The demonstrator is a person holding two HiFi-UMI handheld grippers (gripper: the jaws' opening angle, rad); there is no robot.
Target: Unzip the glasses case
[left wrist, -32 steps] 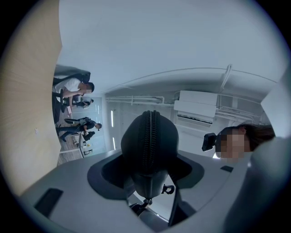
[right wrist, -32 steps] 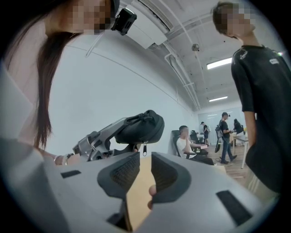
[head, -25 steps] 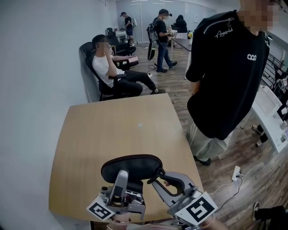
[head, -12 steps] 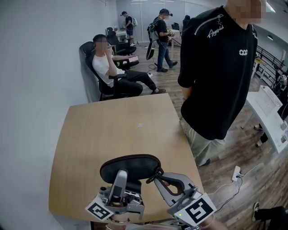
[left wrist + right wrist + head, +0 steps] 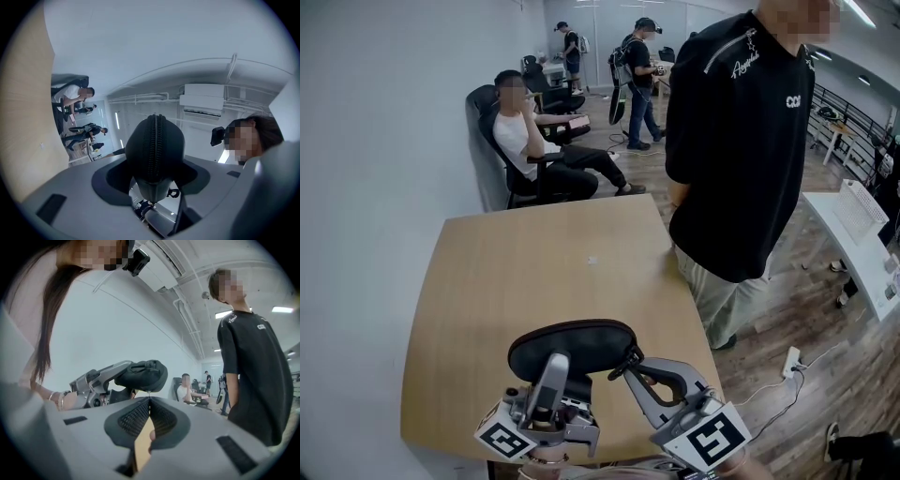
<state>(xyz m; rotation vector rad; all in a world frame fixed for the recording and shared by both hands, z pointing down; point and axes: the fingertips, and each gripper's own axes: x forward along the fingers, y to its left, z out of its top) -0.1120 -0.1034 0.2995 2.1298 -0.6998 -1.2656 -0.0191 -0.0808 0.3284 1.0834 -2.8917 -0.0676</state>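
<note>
A black oval glasses case (image 5: 572,342) is held up over the near edge of the wooden table (image 5: 534,272). My left gripper (image 5: 553,370) is shut on the case from below. In the left gripper view the case (image 5: 154,150) fills the gap between the jaws, its closed zipper seam facing the camera. My right gripper (image 5: 628,361) is at the case's right end. In the right gripper view its jaws (image 5: 149,398) meet on the small zipper pull (image 5: 148,391), which hangs from the case (image 5: 143,373). The left gripper (image 5: 101,383) shows beyond.
A person in a black shirt (image 5: 736,150) stands against the table's right edge. Another person sits in a chair (image 5: 530,141) beyond the far edge, and others stand farther back. A power strip (image 5: 792,359) lies on the wooden floor to the right.
The standing person in black has stepped left, closer to the table. Both grippers and the case have barely moved.
</note>
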